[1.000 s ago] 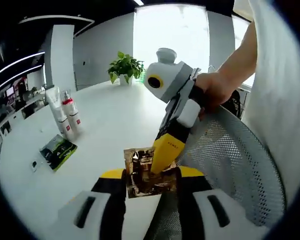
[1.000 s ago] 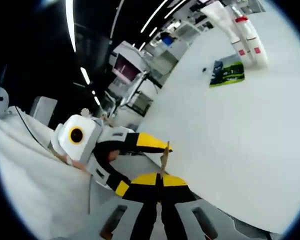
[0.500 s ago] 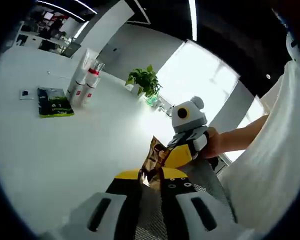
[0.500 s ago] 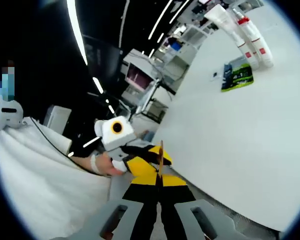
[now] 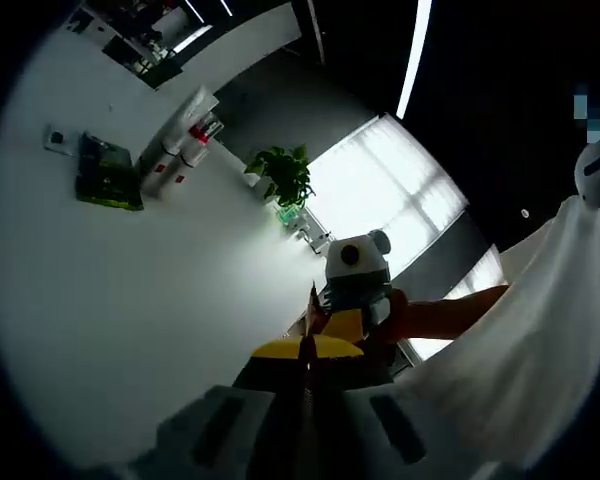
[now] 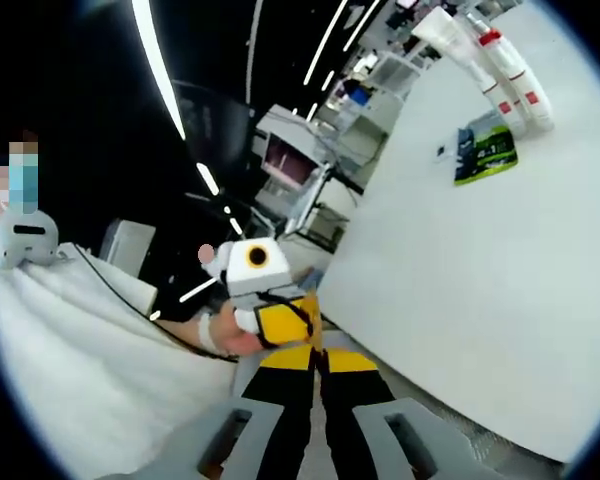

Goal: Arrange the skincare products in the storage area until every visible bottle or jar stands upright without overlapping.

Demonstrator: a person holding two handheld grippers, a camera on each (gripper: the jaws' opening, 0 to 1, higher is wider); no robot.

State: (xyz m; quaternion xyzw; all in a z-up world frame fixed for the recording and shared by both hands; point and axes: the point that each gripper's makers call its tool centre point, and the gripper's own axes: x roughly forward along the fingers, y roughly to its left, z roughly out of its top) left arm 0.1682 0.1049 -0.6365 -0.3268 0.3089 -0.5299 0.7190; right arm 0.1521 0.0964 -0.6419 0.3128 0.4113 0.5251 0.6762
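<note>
A thin gold-brown sachet (image 5: pixel 310 312) stands edge-on between both grippers, held in the air beside the white table (image 5: pixel 130 300). My left gripper (image 5: pixel 305 348) is shut on its lower edge. My right gripper (image 5: pixel 332 322), in a person's hand, comes in from behind and pinches the same sachet. In the right gripper view my right gripper (image 6: pixel 317 352) is shut, with the left gripper (image 6: pixel 298 335) right against it. Far off on the table stand a white tube (image 5: pixel 185 110) (image 6: pixel 450 35) and red-capped bottles (image 5: pixel 195 140) (image 6: pixel 510 80), upright and close together.
A green flat packet (image 5: pixel 105 172) (image 6: pixel 490 150) lies on the table beside the bottles, with a small dark item (image 5: pixel 55 140) near it. A potted plant (image 5: pixel 280 175) stands at the far edge. A white-sleeved arm and shelving sit off the table's side.
Both hands rose and rolled, so the views swung. The sachet, seen flat-on a second ago, now shows edge-on. The grippers have drawn closer together, and both still hold it.
</note>
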